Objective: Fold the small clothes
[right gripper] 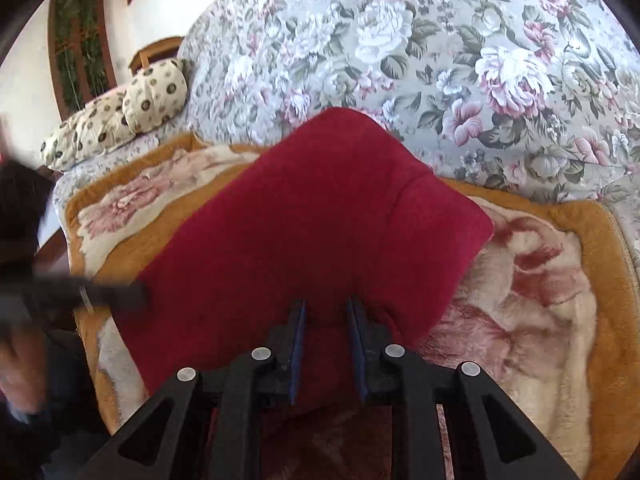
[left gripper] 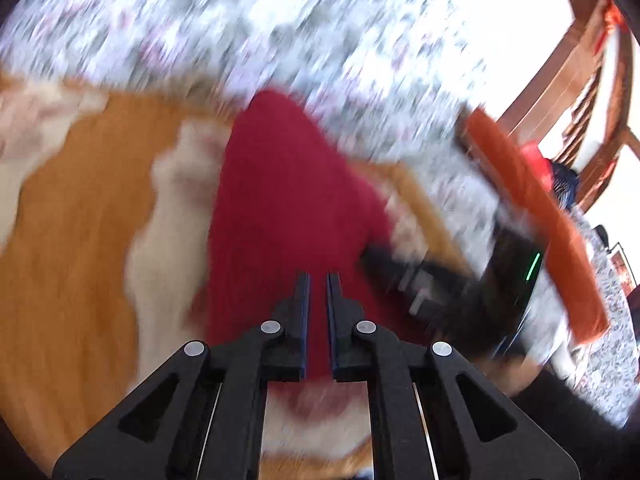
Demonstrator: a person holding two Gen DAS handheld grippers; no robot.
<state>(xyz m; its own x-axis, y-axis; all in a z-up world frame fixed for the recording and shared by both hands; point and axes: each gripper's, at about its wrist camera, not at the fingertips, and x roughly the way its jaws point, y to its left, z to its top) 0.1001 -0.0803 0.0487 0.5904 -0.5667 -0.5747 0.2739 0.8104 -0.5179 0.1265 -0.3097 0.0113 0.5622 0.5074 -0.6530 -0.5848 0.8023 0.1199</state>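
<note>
A dark red fleece garment (right gripper: 312,216) lies spread on an orange and cream blanket (right gripper: 540,300); it also shows in the blurred left wrist view (left gripper: 280,208). My right gripper (right gripper: 326,306) stands over the garment's near edge, jaws a little apart, with red cloth bunched between the fingers; whether they pinch it is unclear. My left gripper (left gripper: 318,280) is over the garment's near part, jaws narrowly apart, nothing seen held. The left gripper shows as a dark blur at the left of the right wrist view (right gripper: 80,296).
A floral sofa back (right gripper: 440,60) rises behind the blanket. Two spotted cushions (right gripper: 120,120) lie at the far left. In the left wrist view the right gripper's body with an orange part (left gripper: 540,220) is at the right, and wooden furniture (left gripper: 580,80) stands beyond.
</note>
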